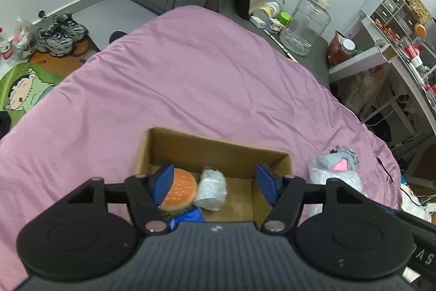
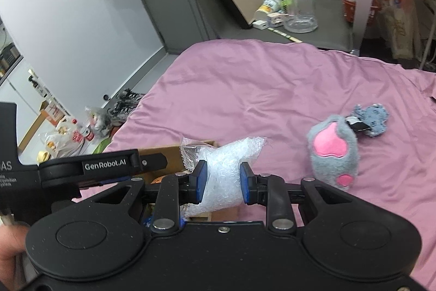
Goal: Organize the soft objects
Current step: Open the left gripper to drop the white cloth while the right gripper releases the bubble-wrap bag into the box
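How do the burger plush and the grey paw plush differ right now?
The burger plush lies inside the cardboard box; the grey paw plush lies loose on the pink sheet. The burger is orange and round; the paw is grey with pink pads and longer. Neither is gripped; both are soft toys.

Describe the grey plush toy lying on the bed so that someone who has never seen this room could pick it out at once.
Start at the pink bedsheet and find the cardboard box near its front edge. On the sheet beside the box lies the grey plush toy. Unlike the clear bag of beads in the right gripper, it is fuzzy, with a pink heart patch.
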Action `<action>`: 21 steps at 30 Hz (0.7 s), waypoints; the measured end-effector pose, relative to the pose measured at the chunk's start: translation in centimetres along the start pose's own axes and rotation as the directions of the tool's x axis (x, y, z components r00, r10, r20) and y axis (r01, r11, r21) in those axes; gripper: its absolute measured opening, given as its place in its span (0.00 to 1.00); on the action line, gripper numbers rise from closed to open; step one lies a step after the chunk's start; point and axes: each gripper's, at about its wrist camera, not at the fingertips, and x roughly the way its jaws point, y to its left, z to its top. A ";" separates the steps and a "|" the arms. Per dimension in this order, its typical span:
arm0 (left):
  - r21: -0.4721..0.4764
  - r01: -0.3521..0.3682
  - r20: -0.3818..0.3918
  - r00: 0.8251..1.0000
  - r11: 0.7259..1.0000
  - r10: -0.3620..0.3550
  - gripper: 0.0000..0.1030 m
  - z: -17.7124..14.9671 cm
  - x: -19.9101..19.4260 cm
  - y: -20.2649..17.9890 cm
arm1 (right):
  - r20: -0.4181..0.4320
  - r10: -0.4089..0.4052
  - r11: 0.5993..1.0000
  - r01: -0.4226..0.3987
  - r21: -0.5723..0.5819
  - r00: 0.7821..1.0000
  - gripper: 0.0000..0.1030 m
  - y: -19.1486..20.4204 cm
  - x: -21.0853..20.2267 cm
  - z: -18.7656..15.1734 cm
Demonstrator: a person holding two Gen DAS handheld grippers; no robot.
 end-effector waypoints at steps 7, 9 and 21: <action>-0.017 -0.037 0.005 0.999 0.999 0.037 0.64 0.2 -1.7 1.3 | -0.010 0.044 0.998 -0.044 -0.033 0.999 0.28 2.1 0.2 -0.2; -0.022 -0.046 0.011 0.999 0.999 0.046 0.64 0.1 -2.5 1.6 | -0.005 0.057 0.998 -0.057 -0.041 0.998 0.31 2.4 0.2 -0.3; 0.027 -0.072 0.027 0.997 0.997 0.071 0.75 -0.8 -6.0 -0.1 | 0.048 0.013 1.000 -0.013 0.000 0.999 0.39 1.0 -3.3 0.0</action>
